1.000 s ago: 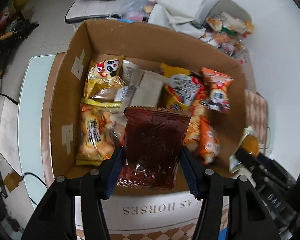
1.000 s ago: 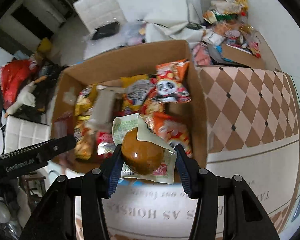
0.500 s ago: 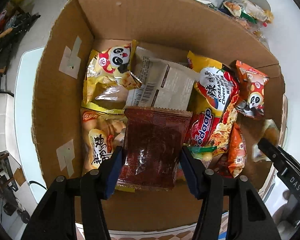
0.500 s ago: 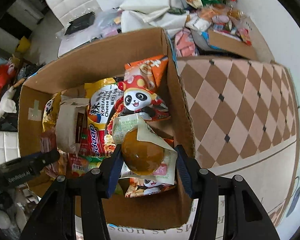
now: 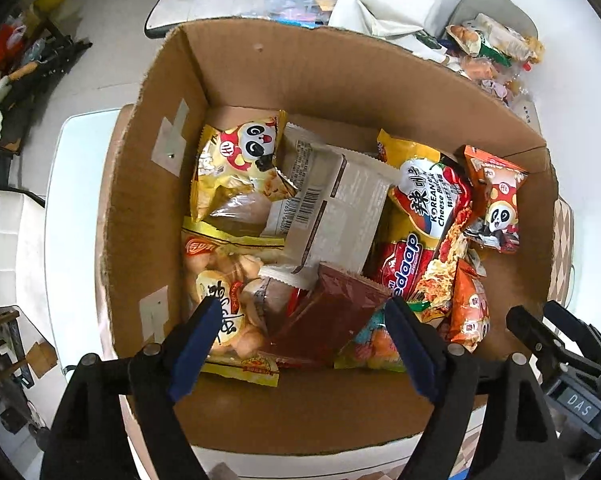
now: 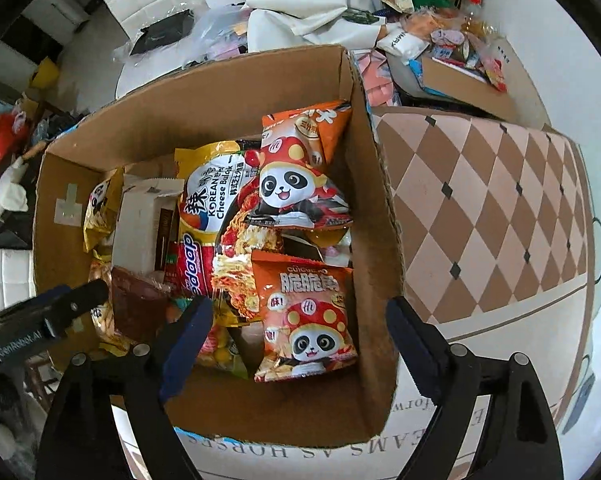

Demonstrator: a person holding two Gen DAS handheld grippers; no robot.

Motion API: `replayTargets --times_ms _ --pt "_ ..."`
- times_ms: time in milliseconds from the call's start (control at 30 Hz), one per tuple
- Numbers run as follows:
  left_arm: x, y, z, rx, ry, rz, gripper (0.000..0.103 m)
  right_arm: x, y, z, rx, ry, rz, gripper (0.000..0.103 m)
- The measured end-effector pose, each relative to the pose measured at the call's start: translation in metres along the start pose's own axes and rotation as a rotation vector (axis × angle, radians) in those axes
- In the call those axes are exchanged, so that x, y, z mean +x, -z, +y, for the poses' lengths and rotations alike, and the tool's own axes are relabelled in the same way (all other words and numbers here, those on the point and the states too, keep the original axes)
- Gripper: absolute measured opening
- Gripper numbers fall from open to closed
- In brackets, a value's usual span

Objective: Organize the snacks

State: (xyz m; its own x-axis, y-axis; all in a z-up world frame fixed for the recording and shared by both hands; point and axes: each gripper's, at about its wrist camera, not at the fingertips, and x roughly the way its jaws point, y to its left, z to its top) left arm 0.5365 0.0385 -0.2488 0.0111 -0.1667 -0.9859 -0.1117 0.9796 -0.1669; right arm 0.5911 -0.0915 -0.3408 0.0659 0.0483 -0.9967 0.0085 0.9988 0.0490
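Over the cardboard box (image 5: 332, 76), the left gripper (image 5: 300, 336) has just opened wide; the dark red snack packet (image 5: 332, 316) lies loose between its pads among the other snacks. The right gripper (image 6: 298, 332) has also just spread wide, empty, above an orange panda packet (image 6: 306, 320). Only the right view shows the checkered cloth (image 6: 488, 208) beside the box.

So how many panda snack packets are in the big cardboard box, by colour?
Yellow panda snack packet: 1
Orange panda snack packets: 2
Total: 3
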Motion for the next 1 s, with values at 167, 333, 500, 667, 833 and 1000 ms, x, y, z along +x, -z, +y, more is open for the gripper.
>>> replayTargets --times_ms 167,333,500,667,833,1000 --pt "-0.007 0.007 -0.004 0.023 -0.019 -0.023 0.083 -0.007 0.009 0.0 -0.018 0.017 -0.008 0.095" --pt "-0.018 0.018 -0.005 0.028 -0.023 -0.053 0.083 -0.016 0.018 -0.004 -0.018 0.03 -0.023 0.097" --pt "-0.034 0.036 -0.009 0.037 -0.038 -0.106 0.083 -0.029 0.031 -0.007 -0.018 0.032 -0.052 0.097" --pt "-0.057 0.059 -0.017 0.055 -0.053 -0.18 0.083 -0.048 0.052 -0.006 -0.029 0.033 -0.096 0.097" --pt "-0.086 0.086 -0.024 0.071 -0.073 -0.27 0.083 -0.078 0.079 -0.005 -0.034 0.033 -0.163 0.098" --pt "-0.111 0.117 -0.026 0.077 -0.074 -0.335 0.083 -0.111 0.105 -0.006 -0.043 0.023 -0.223 0.098"
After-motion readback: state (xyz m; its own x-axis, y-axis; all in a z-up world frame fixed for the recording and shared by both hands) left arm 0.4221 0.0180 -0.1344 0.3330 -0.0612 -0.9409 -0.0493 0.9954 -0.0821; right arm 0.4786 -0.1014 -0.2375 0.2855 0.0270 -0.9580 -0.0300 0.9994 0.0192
